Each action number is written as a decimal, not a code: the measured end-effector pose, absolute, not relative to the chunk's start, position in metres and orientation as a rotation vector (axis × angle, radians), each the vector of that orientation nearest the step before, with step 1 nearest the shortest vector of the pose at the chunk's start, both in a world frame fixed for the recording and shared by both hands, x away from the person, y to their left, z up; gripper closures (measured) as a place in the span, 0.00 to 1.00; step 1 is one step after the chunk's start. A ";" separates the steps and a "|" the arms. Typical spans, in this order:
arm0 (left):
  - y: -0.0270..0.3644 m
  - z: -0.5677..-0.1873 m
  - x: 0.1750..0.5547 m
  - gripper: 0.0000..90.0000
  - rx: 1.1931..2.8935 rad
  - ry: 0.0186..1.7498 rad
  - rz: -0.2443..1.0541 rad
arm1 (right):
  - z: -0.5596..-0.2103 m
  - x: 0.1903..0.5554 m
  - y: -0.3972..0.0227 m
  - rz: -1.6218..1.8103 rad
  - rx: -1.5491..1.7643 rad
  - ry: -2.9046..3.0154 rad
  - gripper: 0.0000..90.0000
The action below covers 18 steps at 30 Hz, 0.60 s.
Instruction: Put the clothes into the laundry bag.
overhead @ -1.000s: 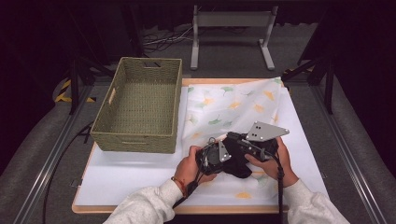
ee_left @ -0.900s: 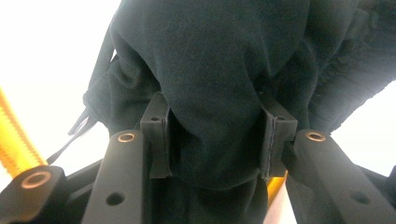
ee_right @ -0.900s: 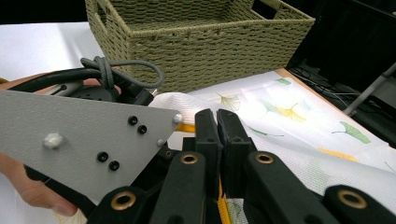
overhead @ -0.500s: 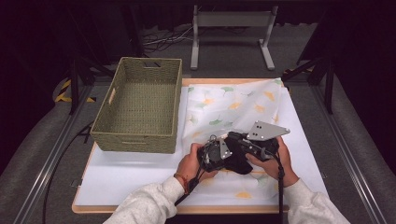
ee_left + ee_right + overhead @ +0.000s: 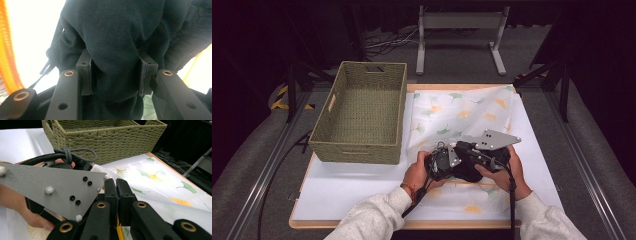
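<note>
A dark, creased cloth (image 5: pixel 117 42) is clamped by the left gripper (image 5: pixel 115 75); the right gripper (image 5: pixel 116 195) is seen pressed shut.

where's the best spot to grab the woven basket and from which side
Probably by a handle cutout. The woven basket stands upright and open on the table, with a slot in its far short wall and another in its left long wall. Coming from above, one jaw could slip through the far slot and pinch the rim there. The right long wall runs beside the leaf-print cloth, so that side looks more cramped.
</note>
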<state>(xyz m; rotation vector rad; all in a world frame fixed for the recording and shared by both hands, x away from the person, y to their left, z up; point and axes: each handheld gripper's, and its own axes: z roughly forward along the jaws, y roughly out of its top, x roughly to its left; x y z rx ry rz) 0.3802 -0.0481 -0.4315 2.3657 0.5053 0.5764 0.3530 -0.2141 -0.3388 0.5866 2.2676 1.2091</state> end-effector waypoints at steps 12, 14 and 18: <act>-0.027 -0.414 0.368 0.47 2.289 0.500 0.469 | -0.337 0.353 -0.217 1.216 0.593 2.260 0.98; -0.021 -0.409 0.363 0.46 2.273 0.493 0.449 | -0.337 0.353 -0.217 1.217 0.589 2.259 0.98; -0.012 -0.405 0.356 0.53 2.264 0.464 0.415 | -0.338 0.352 -0.216 1.211 0.591 2.260 0.98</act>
